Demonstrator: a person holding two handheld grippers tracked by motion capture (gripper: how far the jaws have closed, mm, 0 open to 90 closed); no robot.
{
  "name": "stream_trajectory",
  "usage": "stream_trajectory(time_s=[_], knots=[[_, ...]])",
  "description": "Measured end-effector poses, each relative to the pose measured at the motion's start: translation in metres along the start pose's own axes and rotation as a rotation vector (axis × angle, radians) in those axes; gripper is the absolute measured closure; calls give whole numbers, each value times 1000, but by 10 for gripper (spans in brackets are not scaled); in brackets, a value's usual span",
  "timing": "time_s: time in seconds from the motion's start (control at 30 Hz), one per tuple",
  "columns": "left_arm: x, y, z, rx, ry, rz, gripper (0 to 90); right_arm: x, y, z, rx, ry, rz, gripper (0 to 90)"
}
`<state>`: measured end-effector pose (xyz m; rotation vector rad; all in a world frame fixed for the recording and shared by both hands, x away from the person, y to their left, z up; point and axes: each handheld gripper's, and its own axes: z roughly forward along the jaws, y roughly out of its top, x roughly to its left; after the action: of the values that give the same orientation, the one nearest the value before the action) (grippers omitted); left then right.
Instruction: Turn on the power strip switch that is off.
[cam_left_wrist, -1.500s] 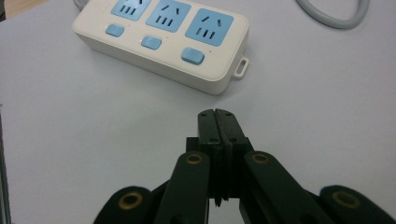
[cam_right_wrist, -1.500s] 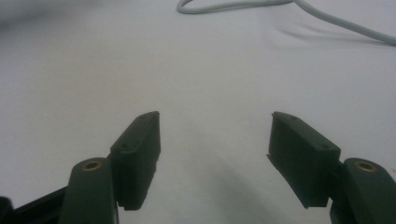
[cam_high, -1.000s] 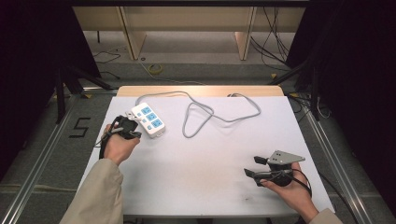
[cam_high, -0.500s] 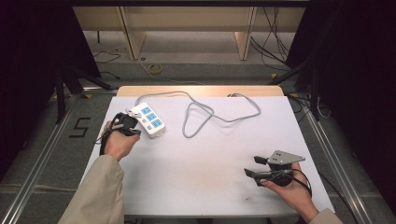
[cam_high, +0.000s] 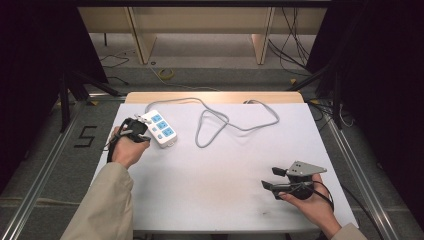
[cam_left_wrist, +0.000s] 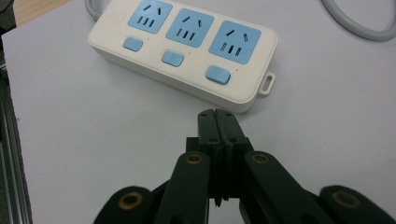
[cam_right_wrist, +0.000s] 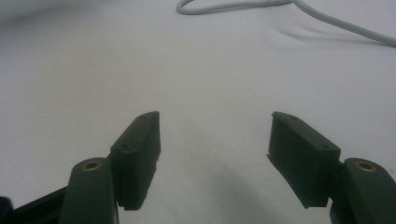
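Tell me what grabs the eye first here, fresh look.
The white power strip with three blue sockets, at the table's far left, stands out first; the left tool, jaws shut and empty, points at its near long side just short of it. Its grey cable loops across the far middle of the white table. At the near right the right tool rests in the hand with jaws open, holding nothing.

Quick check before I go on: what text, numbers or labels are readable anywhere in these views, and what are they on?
"5": dark digit marked on the floor left of the table.
Power strip: no brand or lettering readable on its face; any print is too small to tell.
Nothing else readable.
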<state>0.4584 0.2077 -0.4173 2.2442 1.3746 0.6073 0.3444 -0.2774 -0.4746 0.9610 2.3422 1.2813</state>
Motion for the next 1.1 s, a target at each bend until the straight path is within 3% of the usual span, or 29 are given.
stream_trajectory(time_s=[1.1], knots=[[6, 17, 12, 31, 6, 29, 899, -1, 0, 0, 0, -1, -4, 350]])
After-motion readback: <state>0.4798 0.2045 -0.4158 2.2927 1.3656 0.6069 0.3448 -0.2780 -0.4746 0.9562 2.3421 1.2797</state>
